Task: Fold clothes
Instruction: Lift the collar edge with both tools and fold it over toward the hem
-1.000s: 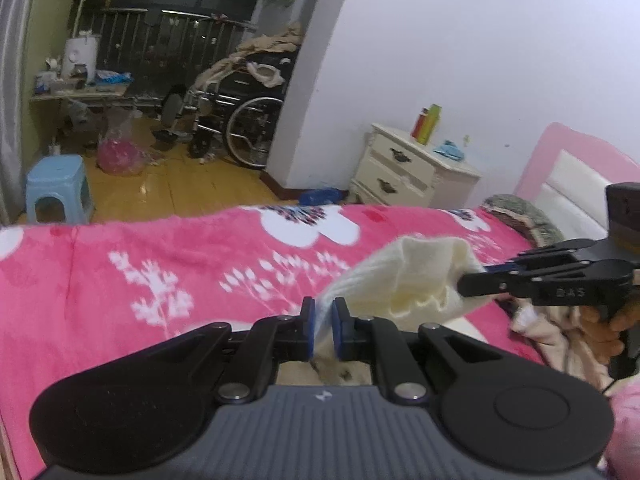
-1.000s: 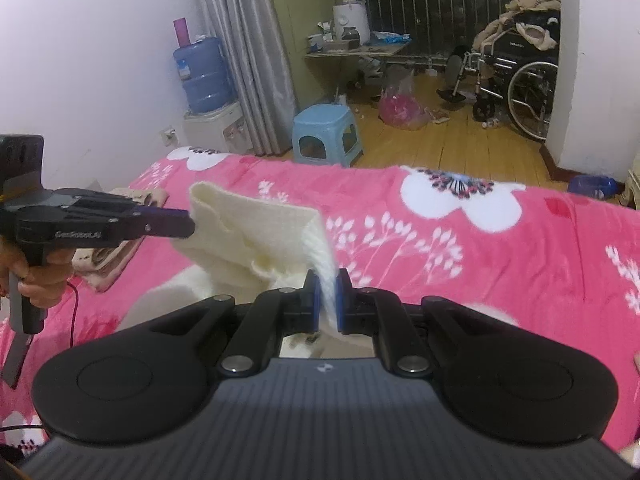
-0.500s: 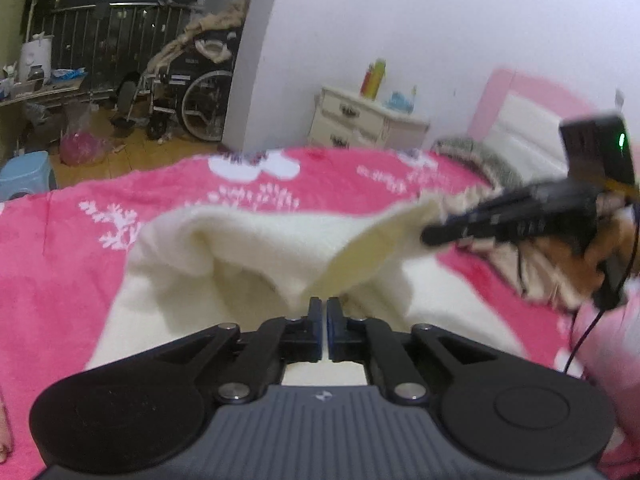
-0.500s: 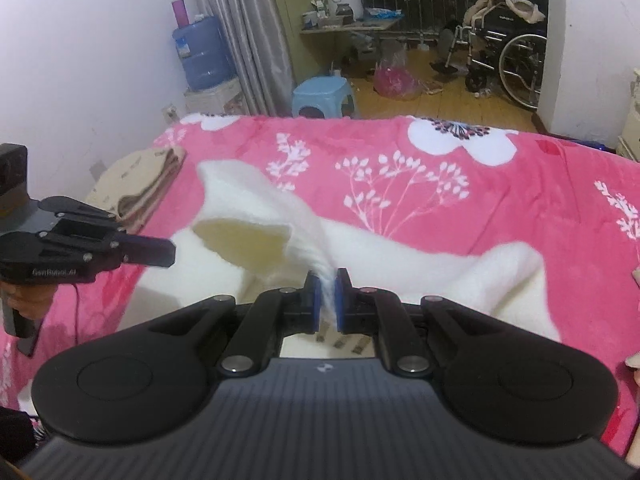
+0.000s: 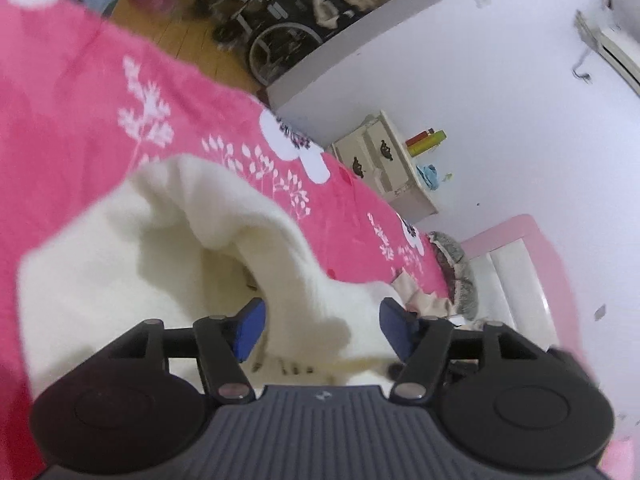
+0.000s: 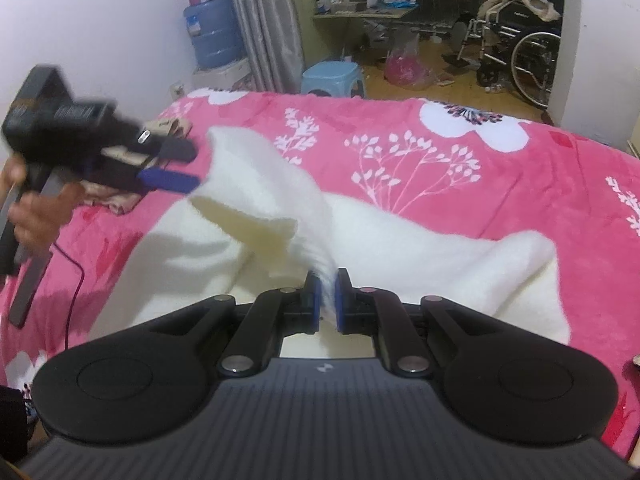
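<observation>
A cream fleece garment lies spread on the pink flowered blanket, with one fold raised off the bed. My right gripper is shut on that raised fold and holds it up. In the left wrist view the same garment fills the lower middle, and my left gripper stands open, its blue pads wide apart with a hump of fleece between them, untouched. The right wrist view shows the left gripper blurred, open, just left of the fold's free corner, held by a hand.
A pile of beige clothes lies at the blanket's left edge, under the left gripper. A cable trails over the blanket. A white nightstand, a pink headboard and a grey pillow lie at the bed's far end.
My left gripper has opened and let go of the garment's corner, then rolled sideways. The right gripper keeps its hold, and the fleece has dropped lower onto the bed.
</observation>
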The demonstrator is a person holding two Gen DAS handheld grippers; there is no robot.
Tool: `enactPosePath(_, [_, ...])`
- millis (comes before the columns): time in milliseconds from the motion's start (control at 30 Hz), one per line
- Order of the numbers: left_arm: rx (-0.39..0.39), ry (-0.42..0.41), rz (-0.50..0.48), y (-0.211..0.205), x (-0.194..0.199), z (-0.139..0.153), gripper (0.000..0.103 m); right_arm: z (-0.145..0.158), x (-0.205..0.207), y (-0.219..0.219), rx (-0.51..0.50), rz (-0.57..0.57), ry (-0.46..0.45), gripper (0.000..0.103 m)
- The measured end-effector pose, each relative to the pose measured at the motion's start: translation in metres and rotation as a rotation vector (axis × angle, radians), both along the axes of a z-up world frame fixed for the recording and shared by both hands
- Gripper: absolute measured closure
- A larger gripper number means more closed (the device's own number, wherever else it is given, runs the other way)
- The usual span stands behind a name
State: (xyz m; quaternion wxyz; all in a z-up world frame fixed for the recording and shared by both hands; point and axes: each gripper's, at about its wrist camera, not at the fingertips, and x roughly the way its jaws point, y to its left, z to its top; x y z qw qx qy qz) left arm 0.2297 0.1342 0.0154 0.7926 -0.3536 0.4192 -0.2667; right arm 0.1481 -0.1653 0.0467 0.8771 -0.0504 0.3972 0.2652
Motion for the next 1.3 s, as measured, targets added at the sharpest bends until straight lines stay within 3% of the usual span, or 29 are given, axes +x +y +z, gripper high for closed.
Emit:
enactPosePath(133, [0.013,0.056,0.001,-0.011,0.020,-0.015,0.039,-0.002,-0.003,0.000,-0.014,0.010,-0.005,0.097])
enactPosePath(200, [0.035,0.076,0.000,-0.016,0.026,-0.023,0.051,-0.003,-0.005,0.000,-0.020,0.015,-0.007,0.097])
enactPosePath(267, [0.037,0.097,-0.010,-0.021,0.029,-0.030,0.080,-0.004,-0.007,0.000,-0.027,0.020,-0.009,0.097])
enactPosePath(333, [0.057,0.094,-0.023,-0.025,0.027,-0.032,0.093,-0.005,-0.008,0.000,-0.034,0.025,-0.012,0.097])
enactPosePath(467, [0.141,0.039,-0.041,-0.034,0.013,-0.025,0.096,-0.007,-0.012,0.000,-0.049,0.036,-0.018,0.097])
enactPosePath(800, [0.130,0.004,-0.096,-0.036,-0.034,-0.001,0.097,0.010,-0.046,-0.007,-0.105,0.056,-0.053,0.097])
enactPosePath(1300, [0.153,0.015,-0.217,-0.044,-0.116,-0.004,0.097,0.004,-0.118,-0.012,-0.104,0.053,-0.032,0.097])
